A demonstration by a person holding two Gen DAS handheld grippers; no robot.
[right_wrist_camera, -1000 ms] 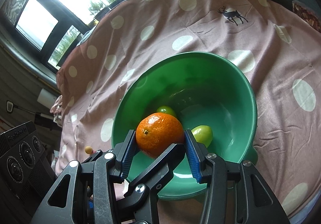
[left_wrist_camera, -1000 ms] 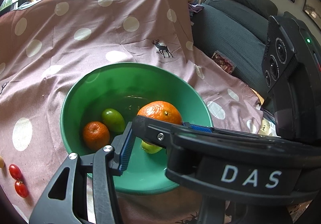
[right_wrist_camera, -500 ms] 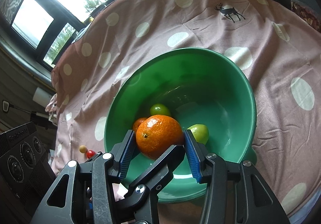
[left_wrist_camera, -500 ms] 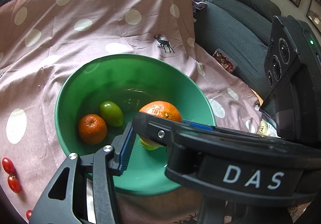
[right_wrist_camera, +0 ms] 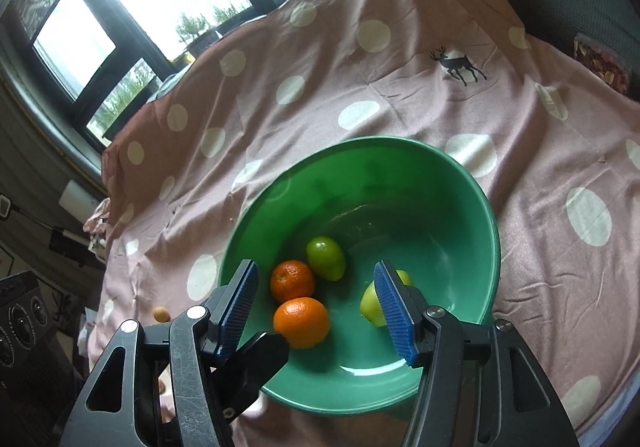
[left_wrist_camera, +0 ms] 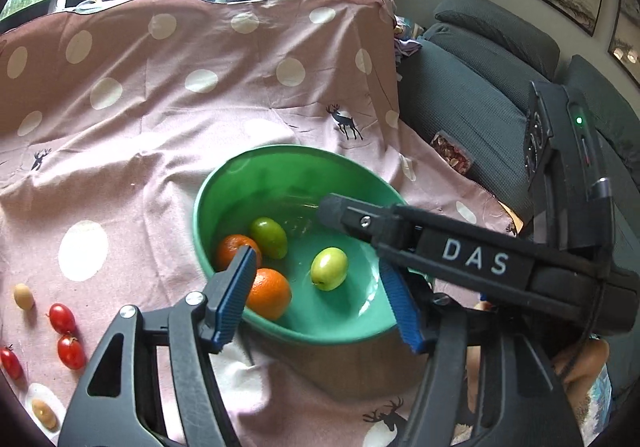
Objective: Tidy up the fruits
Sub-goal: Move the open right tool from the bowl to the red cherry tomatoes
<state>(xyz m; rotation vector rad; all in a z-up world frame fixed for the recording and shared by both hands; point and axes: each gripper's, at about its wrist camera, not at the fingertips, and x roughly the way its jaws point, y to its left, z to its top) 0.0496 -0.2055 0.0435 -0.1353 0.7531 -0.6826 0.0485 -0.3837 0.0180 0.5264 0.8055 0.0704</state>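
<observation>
The right gripper (right_wrist_camera: 316,311) hung over the near rim of the round green plastic bowl (right_wrist_camera: 472,191), its jaws opening with blue ribbed pads (right_wrist_camera: 394,309) clear of any fruit. Below and between them the larger round orange (right_wrist_camera: 301,322) lay loose on the bowl floor, touching a smaller orange (right_wrist_camera: 292,280). A dark green oval fruit (right_wrist_camera: 326,258) sat just behind, a pale yellow-green one (right_wrist_camera: 370,303) to the right. The left gripper (left_wrist_camera: 320,303) was also opening, nothing between its jaws. Red cherry tomatoes (left_wrist_camera: 62,318) lay on the pink polka-dot cloth (left_wrist_camera: 160,127), apart from the bowl.
</observation>
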